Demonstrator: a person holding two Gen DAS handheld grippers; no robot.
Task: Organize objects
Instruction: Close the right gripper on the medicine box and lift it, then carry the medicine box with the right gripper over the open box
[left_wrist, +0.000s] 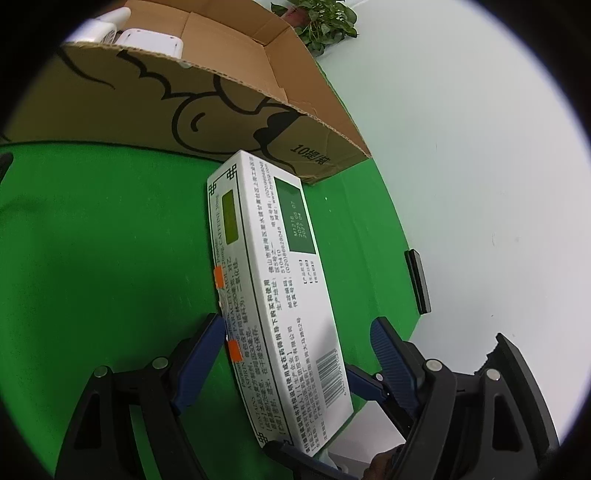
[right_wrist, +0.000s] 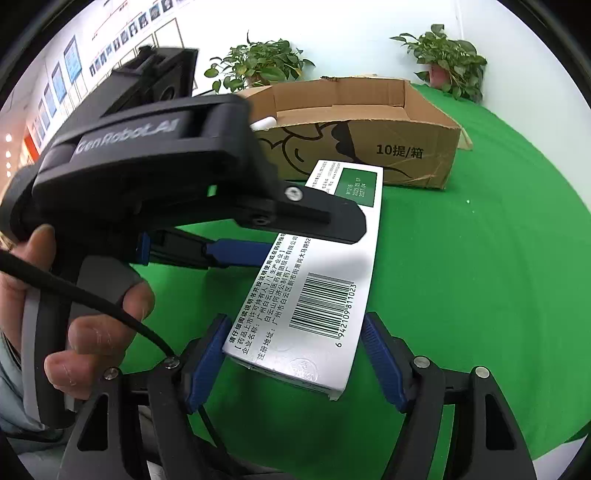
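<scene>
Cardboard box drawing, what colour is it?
Black lines on the brown cardboard box, clearest in the right wrist view.

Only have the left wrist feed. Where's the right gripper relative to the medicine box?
Observer: The right gripper straddles the barcode end of the medicine box, with a gap showing at one finger.
Operator: Left gripper from outside?
Observer: The left gripper reaches across the box's middle from the side. I cannot tell whether it is clamped.
Operator: Anything behind the carton?
Observer: Two potted plants stand behind the cardboard carton; your view catches only one.
</scene>
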